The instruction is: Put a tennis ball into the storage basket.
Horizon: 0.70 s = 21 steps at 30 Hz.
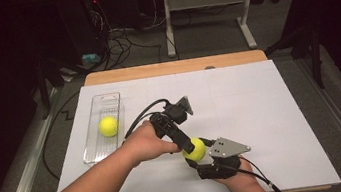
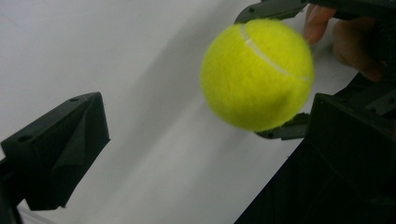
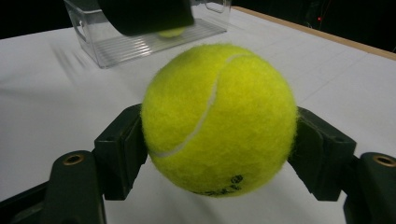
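A yellow tennis ball (image 1: 194, 149) hangs just above the white sheet near the table's front, and my right gripper (image 1: 201, 153) is shut on it. The right gripper view has the ball (image 3: 219, 121) squeezed between both black jaws. My left gripper (image 1: 188, 146) reaches in from the left, its jaws open wide on either side of the same ball (image 2: 257, 74) without touching it. A second tennis ball (image 1: 108, 126) lies in a clear plastic tray (image 1: 108, 100) at the left. A dark jaw of the left gripper partly hides it in the right gripper view.
A white sheet (image 1: 262, 113) covers the tabletop, with a wooden edge (image 1: 174, 67) at the far side. Cables trail from both grippers. Beyond the table are a dark floor, loose cables and a white desk frame (image 1: 207, 15).
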Motion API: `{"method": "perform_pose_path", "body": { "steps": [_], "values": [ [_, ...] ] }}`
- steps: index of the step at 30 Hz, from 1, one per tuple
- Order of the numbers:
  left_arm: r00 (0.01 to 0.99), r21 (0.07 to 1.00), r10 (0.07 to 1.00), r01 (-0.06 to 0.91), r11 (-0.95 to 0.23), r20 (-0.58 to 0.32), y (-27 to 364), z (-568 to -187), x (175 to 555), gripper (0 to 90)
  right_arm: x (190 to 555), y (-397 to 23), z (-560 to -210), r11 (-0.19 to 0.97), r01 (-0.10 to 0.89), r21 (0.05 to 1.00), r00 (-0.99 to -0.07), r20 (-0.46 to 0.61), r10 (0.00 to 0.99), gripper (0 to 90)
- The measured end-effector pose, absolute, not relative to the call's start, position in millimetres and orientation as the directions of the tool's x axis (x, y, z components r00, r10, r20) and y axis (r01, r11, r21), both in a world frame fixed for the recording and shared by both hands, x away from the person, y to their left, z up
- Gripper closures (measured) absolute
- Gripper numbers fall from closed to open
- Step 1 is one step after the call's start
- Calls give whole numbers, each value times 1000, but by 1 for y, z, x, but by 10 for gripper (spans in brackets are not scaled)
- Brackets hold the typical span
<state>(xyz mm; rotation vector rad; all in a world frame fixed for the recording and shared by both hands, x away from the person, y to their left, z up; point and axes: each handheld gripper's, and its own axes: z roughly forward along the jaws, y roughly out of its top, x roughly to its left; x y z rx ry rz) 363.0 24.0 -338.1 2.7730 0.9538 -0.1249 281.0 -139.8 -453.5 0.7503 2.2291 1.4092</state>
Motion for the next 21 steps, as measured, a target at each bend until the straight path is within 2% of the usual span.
{"method": "perform_pose_path", "body": {
  "steps": [14,18,21],
  "values": [
    [795,126,575,602,-789,-196,6,-358,361,23,275,-131,-449,333,206,920,-787,-46,615,272],
    [797,121,565,595,-794,-212,4,-362,360,72,276,-132,-449,333,204,920,-786,-49,617,272],
    [803,131,546,584,-801,-237,4,-362,360,160,277,-132,-449,329,202,923,-781,-51,622,271]
  ]
}}
